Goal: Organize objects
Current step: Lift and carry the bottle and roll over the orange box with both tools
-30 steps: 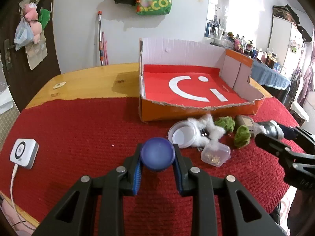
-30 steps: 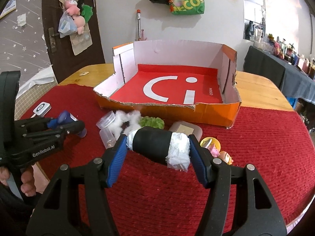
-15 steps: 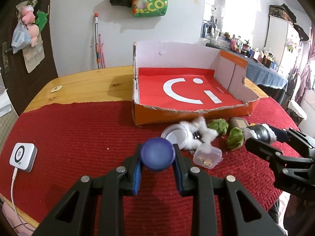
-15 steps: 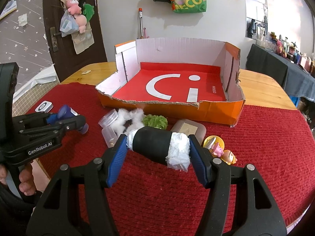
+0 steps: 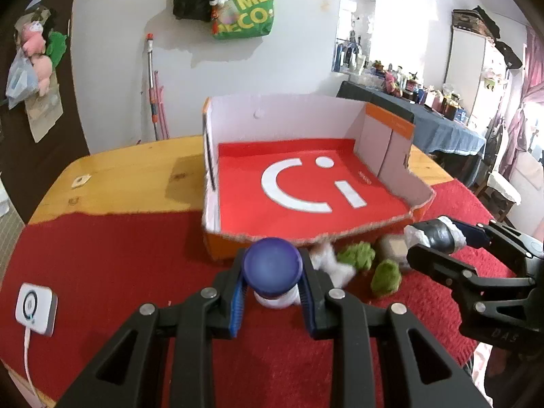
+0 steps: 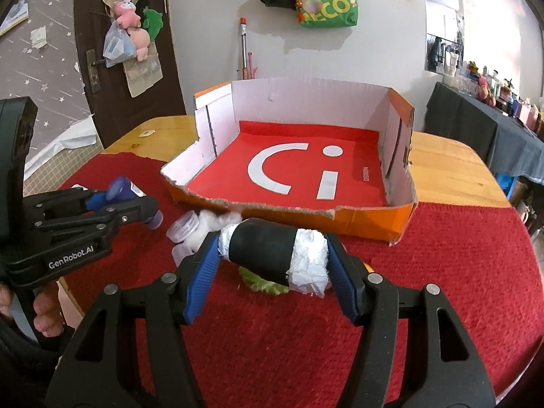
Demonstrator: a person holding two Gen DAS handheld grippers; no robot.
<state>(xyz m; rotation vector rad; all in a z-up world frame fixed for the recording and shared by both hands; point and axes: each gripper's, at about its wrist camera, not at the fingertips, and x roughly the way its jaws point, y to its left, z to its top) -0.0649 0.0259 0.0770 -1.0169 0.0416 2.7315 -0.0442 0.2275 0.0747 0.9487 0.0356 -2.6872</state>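
Both hand-held grippers have closed in on the cardboard box (image 5: 306, 183), marked with a white "Ci". Left hand-held gripper (image 5: 272, 301) clamps a blue-capped bottle (image 5: 273, 267) near the box's front wall; right hand-held gripper (image 6: 272, 272) clamps a black roll (image 6: 272, 255). "GenRobot.AI" marks the left one.

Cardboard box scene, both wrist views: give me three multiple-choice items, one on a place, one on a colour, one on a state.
1. Where is the white device with the cable?
A. in the box
B. on the red cloth by the table's edge
C. in a claw

2. What colour is the cap held in the left claw?
A. blue
B. yellow
C. green

3. What is the right claw doing?
A. open, holding nothing
B. shut on a green toy
C. shut on the black roll

Answers:
B: white device lies on red cloth.
A: blue-capped bottle in left claw.
C: right claw grips black roll.
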